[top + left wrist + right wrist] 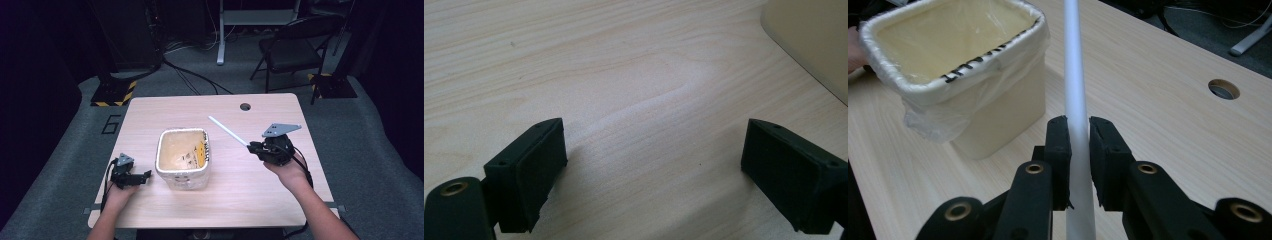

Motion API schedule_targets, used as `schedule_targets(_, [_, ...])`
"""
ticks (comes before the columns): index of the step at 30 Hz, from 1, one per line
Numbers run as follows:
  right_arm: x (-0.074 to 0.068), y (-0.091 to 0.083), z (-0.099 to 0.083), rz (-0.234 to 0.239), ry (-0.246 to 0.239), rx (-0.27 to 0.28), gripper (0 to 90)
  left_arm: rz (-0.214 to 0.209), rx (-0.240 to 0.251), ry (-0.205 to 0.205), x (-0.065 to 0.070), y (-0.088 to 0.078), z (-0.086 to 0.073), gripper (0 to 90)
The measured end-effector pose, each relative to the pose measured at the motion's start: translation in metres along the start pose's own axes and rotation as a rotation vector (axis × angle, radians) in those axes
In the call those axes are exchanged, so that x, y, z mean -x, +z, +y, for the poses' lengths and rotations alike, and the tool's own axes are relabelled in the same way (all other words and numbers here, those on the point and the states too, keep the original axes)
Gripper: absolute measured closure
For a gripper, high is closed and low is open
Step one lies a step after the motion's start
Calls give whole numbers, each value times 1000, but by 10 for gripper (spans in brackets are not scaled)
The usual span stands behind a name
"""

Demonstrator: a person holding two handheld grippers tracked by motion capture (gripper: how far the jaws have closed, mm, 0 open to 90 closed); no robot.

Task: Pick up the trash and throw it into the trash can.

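Note:
A cream bin (183, 159) lined with a clear plastic bag stands in the middle of the wooden table (280, 190). My right gripper (253, 147) is raised to the right of the bin, shut on a white tube (227, 130) that points up and to the left. In the right gripper view the white tube (1075, 95) runs straight up between the pads (1060, 150), with the bin (955, 70) at the upper left. My left gripper (145, 176) rests low at the bin's left side, open. In its own view the left gripper (649, 165) has only bare table between its jaws.
A round cable hole (245, 106) sits near the table's far edge. A black folding chair (292, 47) and a white desk leg (220, 35) stand on the grey carpet beyond. Cables and black stands with yellow-striped bases (114, 92) lie behind the table.

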State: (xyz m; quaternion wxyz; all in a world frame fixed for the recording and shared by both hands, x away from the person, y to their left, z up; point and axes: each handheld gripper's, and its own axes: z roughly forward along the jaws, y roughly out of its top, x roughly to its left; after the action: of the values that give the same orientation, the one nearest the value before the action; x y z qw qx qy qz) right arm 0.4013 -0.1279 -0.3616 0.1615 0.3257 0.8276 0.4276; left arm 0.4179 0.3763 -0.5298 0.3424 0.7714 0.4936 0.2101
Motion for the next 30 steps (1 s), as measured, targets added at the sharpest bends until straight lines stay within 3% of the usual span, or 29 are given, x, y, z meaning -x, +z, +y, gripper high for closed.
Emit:
schedule_targets(13, [-22,0,14,54,-75,9,787,1,2,0,0,0,0,107])
schedule_targets(30, [-44,8,27,113,-127,13,787,1,2,-2,0,0,0,109])
